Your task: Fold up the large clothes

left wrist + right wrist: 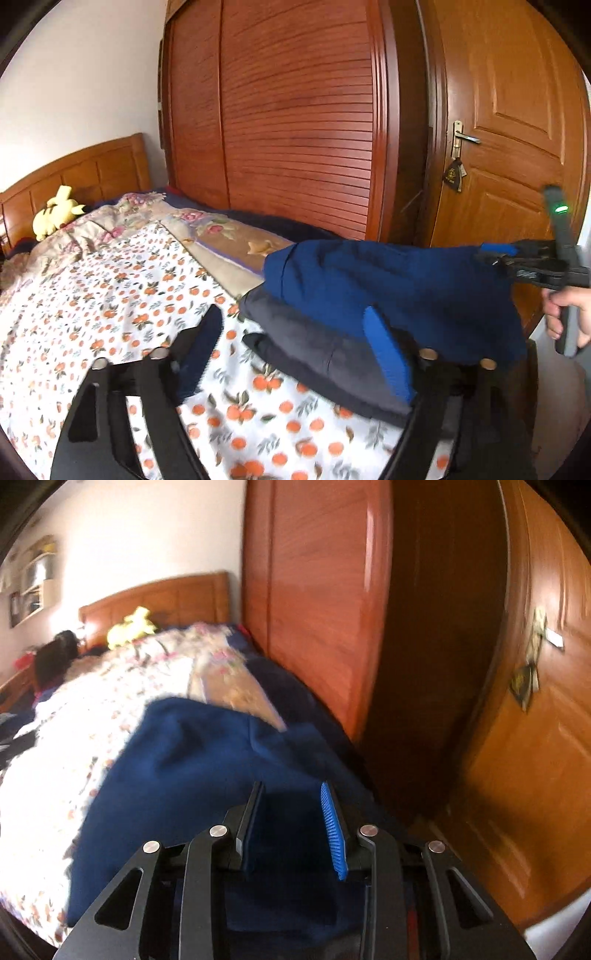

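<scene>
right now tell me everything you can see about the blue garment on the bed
The blue garment is a large, dark blue piece of soft, thick-looking cloth with a grey inner layer showing along its lower edge. It lies bunched and partly folded at the near end of the bed, on the orange-print sheet. The right gripper is at its far edge, and cloth sits between those fingers. The left gripper, wide open, has its blue pad against the cloth.
</scene>
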`<state>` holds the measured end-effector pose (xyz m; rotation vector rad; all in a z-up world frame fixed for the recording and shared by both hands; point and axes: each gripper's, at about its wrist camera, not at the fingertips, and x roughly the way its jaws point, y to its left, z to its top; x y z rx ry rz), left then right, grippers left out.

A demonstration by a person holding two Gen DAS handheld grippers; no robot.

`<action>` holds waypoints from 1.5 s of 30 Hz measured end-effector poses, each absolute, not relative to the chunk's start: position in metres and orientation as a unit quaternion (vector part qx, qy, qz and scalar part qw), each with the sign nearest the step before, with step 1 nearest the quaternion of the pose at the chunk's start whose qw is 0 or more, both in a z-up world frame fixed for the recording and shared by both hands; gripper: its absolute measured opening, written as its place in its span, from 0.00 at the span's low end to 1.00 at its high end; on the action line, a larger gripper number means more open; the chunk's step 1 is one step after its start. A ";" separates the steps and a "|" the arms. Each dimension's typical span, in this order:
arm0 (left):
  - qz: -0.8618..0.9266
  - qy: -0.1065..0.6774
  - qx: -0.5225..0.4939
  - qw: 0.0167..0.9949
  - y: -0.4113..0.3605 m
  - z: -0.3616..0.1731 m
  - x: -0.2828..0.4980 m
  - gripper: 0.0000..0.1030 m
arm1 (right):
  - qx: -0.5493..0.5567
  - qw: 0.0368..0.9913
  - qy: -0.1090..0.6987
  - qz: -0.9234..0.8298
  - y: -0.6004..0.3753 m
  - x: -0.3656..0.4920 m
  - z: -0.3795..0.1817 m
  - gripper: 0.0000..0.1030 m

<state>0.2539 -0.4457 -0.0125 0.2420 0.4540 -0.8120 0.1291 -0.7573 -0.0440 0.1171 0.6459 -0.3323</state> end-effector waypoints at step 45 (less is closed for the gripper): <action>-0.041 0.207 0.034 0.977 -0.015 0.002 0.043 0.98 | 0.045 0.974 0.181 0.127 -0.305 0.045 -0.028 0.93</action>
